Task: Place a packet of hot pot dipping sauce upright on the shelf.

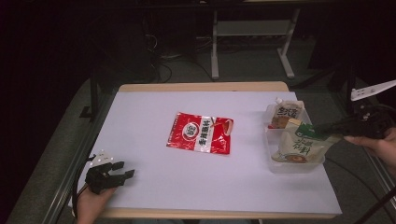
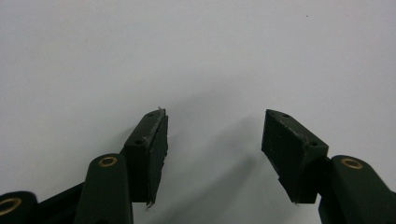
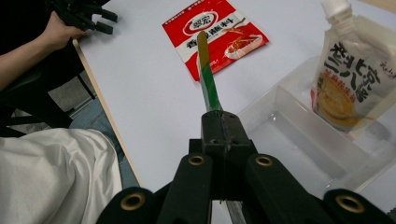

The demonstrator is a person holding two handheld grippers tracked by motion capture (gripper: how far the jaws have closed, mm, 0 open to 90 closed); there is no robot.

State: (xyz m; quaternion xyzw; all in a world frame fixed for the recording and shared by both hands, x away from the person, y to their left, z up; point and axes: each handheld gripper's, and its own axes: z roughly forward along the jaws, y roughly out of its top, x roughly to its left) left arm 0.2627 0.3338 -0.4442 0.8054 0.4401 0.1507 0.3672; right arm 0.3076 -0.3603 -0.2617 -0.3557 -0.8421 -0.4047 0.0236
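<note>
Left gripper [image 1: 122, 170]: far left of the red packet, low over the white table [image 1: 154, 186]; jaws apart, nothing between them.
Red packet [image 1: 201, 132]: flat in the middle of the table.
Clear tray [image 1: 295, 166]: right of the red packet.
White pouch [image 1: 285, 115]: in the tray's far part.
Green pouch [image 1: 299, 143]: right of the red packet, over the tray's near part.
Right gripper [image 1: 322, 128]: jaws pinched tight on the green pouch's top edge.

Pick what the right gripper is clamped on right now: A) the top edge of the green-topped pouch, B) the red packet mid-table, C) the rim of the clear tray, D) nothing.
A: the right gripper has its jaws shut on the top edge of the green-topped pouch, which hangs at the clear tray, while the red packet lies flat, untouched, mid-table.
</note>
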